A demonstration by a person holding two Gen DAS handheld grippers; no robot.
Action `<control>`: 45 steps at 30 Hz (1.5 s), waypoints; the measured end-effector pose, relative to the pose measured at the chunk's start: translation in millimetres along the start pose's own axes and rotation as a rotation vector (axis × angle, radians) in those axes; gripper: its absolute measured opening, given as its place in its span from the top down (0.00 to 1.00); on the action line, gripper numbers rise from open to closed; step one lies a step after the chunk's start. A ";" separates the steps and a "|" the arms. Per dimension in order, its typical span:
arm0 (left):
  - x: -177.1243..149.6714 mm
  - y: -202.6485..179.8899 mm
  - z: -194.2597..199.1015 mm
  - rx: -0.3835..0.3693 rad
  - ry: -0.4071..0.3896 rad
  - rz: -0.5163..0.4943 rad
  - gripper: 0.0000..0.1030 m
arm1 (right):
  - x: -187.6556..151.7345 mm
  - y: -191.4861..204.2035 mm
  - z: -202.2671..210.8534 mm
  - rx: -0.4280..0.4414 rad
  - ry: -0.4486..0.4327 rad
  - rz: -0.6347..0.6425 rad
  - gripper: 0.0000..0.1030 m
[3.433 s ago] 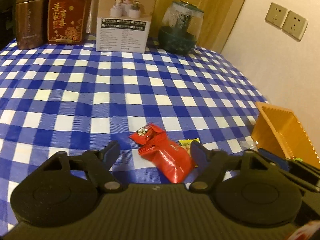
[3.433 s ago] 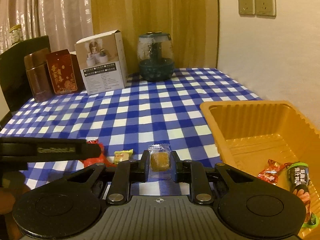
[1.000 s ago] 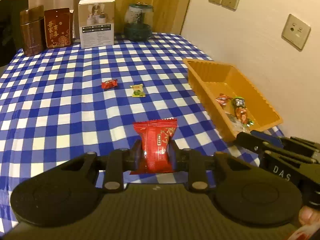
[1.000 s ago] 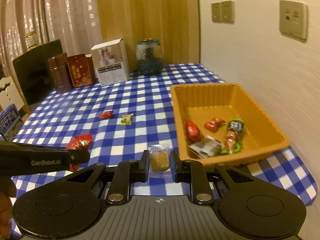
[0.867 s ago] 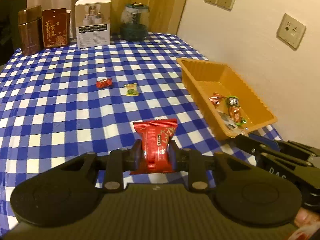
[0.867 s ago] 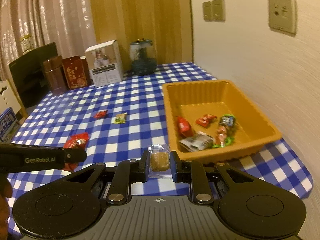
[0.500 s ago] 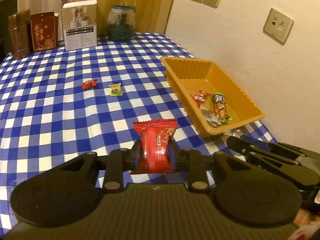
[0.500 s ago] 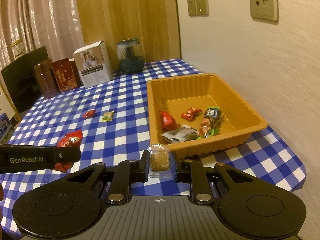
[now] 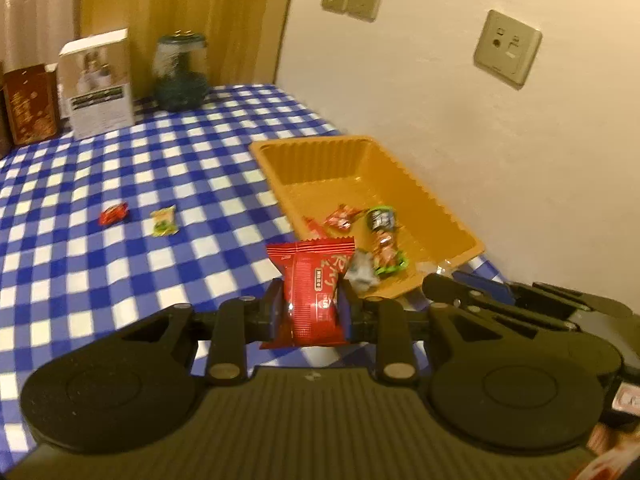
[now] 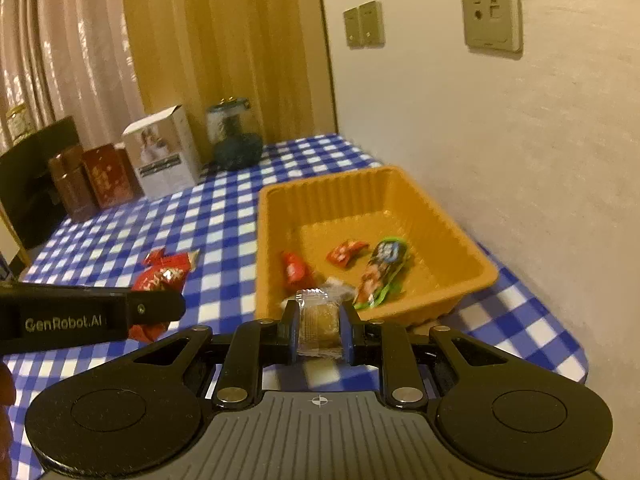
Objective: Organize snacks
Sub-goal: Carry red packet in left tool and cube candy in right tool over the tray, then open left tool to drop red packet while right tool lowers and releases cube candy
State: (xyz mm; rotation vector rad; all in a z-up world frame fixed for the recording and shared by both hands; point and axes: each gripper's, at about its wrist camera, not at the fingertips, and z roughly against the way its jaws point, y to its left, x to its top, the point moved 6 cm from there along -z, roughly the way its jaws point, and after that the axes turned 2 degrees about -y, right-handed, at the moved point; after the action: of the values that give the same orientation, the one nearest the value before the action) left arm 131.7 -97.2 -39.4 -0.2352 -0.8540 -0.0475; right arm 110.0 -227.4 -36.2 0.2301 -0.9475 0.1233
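— So, where were the snacks when you looked?

— Two were in the tools. The left gripper point(image 9: 310, 308) was clamped on a red crinkle-edged foil snack packet point(image 9: 312, 292), standing upright between the jaws. The right gripper point(image 10: 320, 334) was closed tight on a small clear-wrapped brown biscuit point(image 10: 319, 322). Both were held above the blue-and-white checked tablecloth point(image 9: 120, 264), just short of the near end of the orange ribbed plastic tray point(image 10: 340, 196).

— And the tray itself?

— It sat by the cream wall point(image 10: 500, 152), near the table's corner. Inside lay a red sachet point(image 10: 294, 268), a smaller red wrapped candy point(image 10: 346, 252), a long green-edged packet with a dark top point(image 10: 382, 270) and something pale and crumpled at the near wall; I couldn't tell what that was.

— Anything left loose on the cloth?

— Yes. From the left camera, a little red candy point(image 9: 114, 214) and a yellow-green wrapped sweet point(image 9: 164, 221) lay near each other, well apart from the tray.

— Further back?

— A white printed carton point(image 9: 98, 84), a dark red box point(image 9: 30, 104) and a teal glass jar point(image 9: 182, 74) stood along the far edge, before a wooden panel point(image 10: 224, 48), with wall sockets point(image 9: 506, 54) above.
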 end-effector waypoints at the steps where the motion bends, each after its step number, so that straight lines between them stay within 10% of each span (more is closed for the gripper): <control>1: 3.5 -3.4 -3.3 -0.007 -0.002 -0.004 0.76 | 5.4 -5.3 -1.1 -0.004 -0.006 -0.003 0.79; 24: 38.1 -38.0 -115.3 -0.068 0.025 -0.047 0.75 | 52.5 -89.1 -58.2 -0.071 -0.034 -0.086 0.79; 27: 41.1 -35.1 -123.0 -0.065 0.012 -0.045 0.62 | 50.9 -92.8 -60.6 -0.074 -0.027 -0.093 0.79; 45: 40.5 0.4 -83.6 -0.028 -0.038 -0.020 0.62 | 48.8 -85.0 -67.7 -0.037 -0.017 -0.109 0.79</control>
State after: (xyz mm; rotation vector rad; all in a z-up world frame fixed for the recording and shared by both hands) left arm 220.4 -113.4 -61.9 -0.2548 -0.8939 -0.0743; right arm 209.1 -292.7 -46.4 0.2484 -0.9514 0.0033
